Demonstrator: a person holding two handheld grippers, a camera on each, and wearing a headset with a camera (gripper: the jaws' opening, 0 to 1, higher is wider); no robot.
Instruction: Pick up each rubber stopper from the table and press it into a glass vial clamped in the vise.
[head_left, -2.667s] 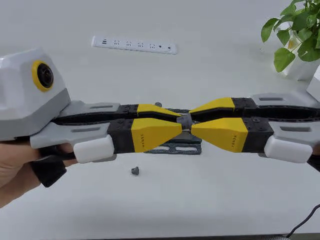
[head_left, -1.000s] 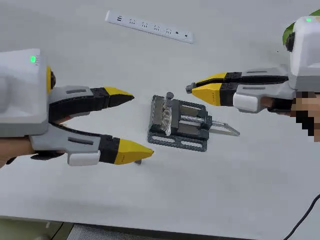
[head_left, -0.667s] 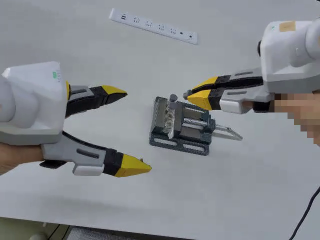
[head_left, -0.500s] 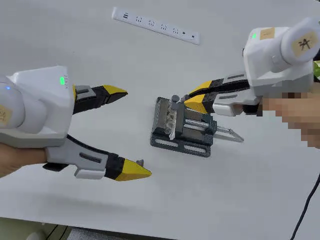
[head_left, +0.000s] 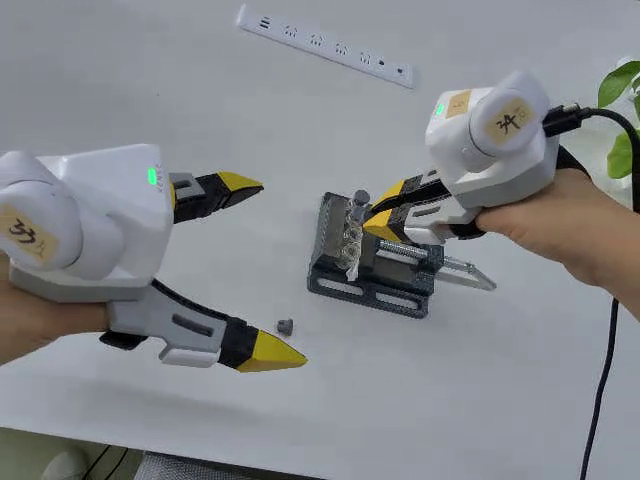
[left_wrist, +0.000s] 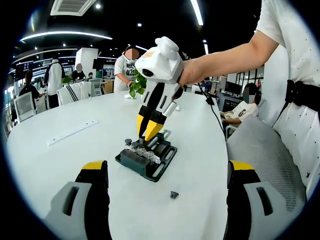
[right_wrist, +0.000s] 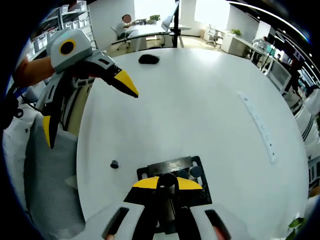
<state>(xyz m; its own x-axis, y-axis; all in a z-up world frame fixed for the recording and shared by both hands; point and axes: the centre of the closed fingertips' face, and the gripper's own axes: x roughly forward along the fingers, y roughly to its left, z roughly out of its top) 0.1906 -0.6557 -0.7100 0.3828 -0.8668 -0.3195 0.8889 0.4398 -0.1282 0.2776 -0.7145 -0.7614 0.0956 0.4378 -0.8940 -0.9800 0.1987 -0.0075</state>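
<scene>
A small black vise (head_left: 345, 285) on the white table holds glass vials (head_left: 352, 240); one at the far end carries a grey stopper (head_left: 361, 197). My right gripper (head_left: 375, 216) hovers right over the vise jaws, shut on a dark rubber stopper (right_wrist: 166, 180). The vise (right_wrist: 150, 169) lies just beneath those tips. A loose rubber stopper (head_left: 285, 326) lies on the table left of the vise. My left gripper (head_left: 265, 270) is wide open and holds nothing, its lower fingertip (head_left: 285, 355) close to that stopper (left_wrist: 173, 194). The left gripper view looks at the vise (left_wrist: 160, 167) and the right gripper (left_wrist: 149, 129).
A white power strip (head_left: 325, 45) lies at the far side of the table. A potted plant (head_left: 625, 110) stands at the right edge, and a black cable (head_left: 605, 350) runs down the right side. The vise handle (head_left: 470, 272) sticks out to the right. People stand in the background.
My right gripper has come down and leftward with its stopper to just above the vise. The left gripper has stayed wide open near the loose stopper. The head camera has shifted.
</scene>
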